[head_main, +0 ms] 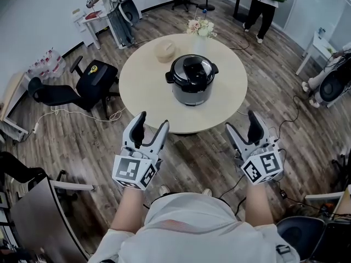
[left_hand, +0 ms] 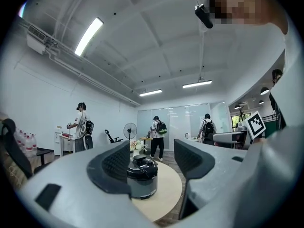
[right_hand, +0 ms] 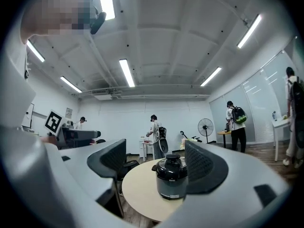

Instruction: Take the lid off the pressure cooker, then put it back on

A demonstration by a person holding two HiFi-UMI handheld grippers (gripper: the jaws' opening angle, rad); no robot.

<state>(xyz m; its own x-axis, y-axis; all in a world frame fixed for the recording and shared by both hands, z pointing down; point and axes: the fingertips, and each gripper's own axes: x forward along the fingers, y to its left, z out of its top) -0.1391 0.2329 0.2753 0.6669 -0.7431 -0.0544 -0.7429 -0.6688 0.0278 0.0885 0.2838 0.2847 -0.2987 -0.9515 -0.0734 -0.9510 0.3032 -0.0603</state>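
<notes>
Status: task not yet begun. The pressure cooker (head_main: 192,80) stands upright near the middle of the round table (head_main: 142,86), with its lid (head_main: 193,69) seated on it.

Left gripper (head_main: 152,122): held short of the table edge, at about 7 o'clock from the cooker. Its fingers (left_hand: 111,167) are spread and grasp nothing. The cooker shows between them only in the distance.

Right gripper (head_main: 241,122): at about 5 o'clock from the cooker, also well apart from it. Its fingers are likewise released and empty.

Other items: a beige bowl (head_main: 165,50) sits at 11 o'clock from the cooker. Flowers (head_main: 201,29) stand at 12 o'clock, at the far rim.

Handling assessment: the cooker looks rigid, heavy metal, with a smooth, likely slippery wall. The lid is stiff, probably weighty, and probably locks by rotation.

Recommended hold: the raised black centre handle (head_main: 193,64) for the lid. The other gripper should brace a side lug (head_main: 170,79) so the body does not turn or slide.
</notes>
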